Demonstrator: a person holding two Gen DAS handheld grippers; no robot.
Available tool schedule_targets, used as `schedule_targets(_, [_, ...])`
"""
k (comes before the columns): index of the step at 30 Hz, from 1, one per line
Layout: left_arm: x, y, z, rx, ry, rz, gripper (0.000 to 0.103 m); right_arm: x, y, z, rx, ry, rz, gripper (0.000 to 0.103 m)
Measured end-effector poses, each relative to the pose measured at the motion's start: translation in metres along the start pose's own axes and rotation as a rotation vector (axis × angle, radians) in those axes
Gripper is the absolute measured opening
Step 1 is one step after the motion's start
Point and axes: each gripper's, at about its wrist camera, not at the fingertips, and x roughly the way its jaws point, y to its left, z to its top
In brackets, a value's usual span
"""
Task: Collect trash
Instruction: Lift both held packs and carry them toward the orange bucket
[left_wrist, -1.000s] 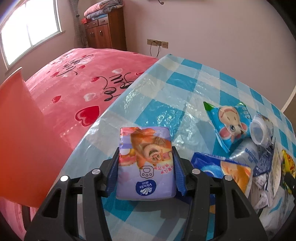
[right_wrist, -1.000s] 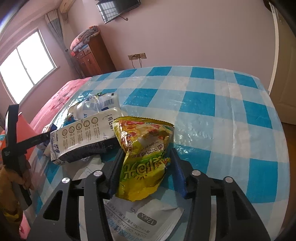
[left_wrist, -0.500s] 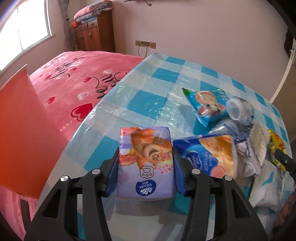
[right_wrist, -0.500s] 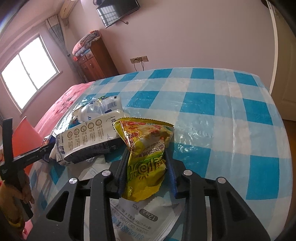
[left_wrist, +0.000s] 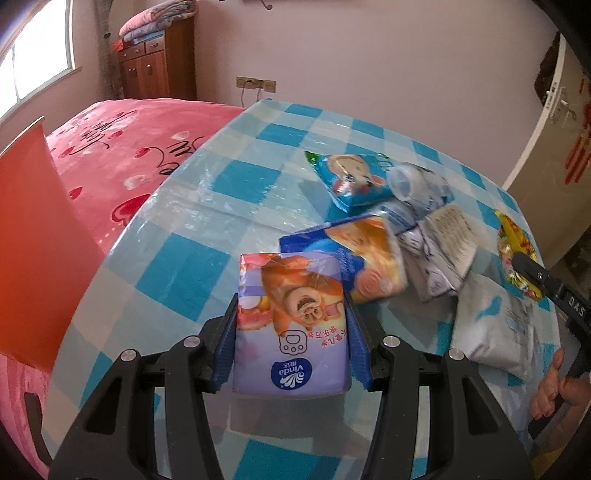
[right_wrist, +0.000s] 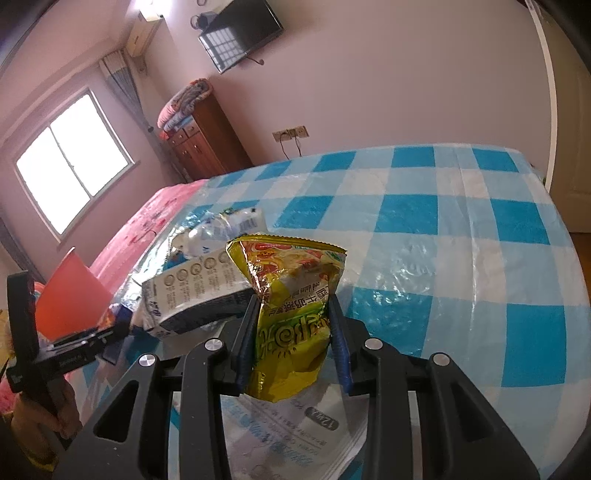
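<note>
Room: bedroom with a pink bedspread (left_wrist: 122, 162), a wooden cabinet (right_wrist: 201, 142), a window and a wall television.
Surface: table (right_wrist: 461, 236) under a blue-and-white checked plastic cloth.
Left gripper (left_wrist: 291, 328): closed on a purple tissue pack (left_wrist: 291, 325), pinched by its sides and held above the table's near corner.
Right gripper (right_wrist: 293, 332): closed on a yellow snack bag (right_wrist: 291, 314), crumpled at the waist where the pads squeeze it.
Trash on table: blue snack bag (left_wrist: 351, 179), clear bottle (left_wrist: 413, 181), blue-and-orange packet (left_wrist: 358, 258), printed carton (right_wrist: 192, 291), white pouch (left_wrist: 495, 332), all heaped close together.
Bin: an orange container (left_wrist: 33, 251) stands at the table's left edge, beside the bed; it looks like the place for the trash.
Doing it well: likely next is carrying both items to the bin. Keep the squeeze firm, because the slick foil bag may slip. Bring each item over the opening before letting go.
Left view only: the heap spread out, the bin up close, the right gripper's tip on the yellow bag.
Right view only: the television, the bare far half of the table, the left gripper side-on before the bin.
</note>
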Motion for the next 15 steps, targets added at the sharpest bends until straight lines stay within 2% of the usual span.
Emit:
schedule_targets(9, [-0.008,0.0,-0.011,0.004,-0.001,-0.055,0.053,-0.013,0.017,-0.007,-0.01,-0.03,0.021,0.036])
schedule_targets(15, [-0.014,0.004,-0.016,0.0,-0.005,-0.096,0.053,-0.014,0.029,-0.015,0.005,-0.014,0.058,0.036])
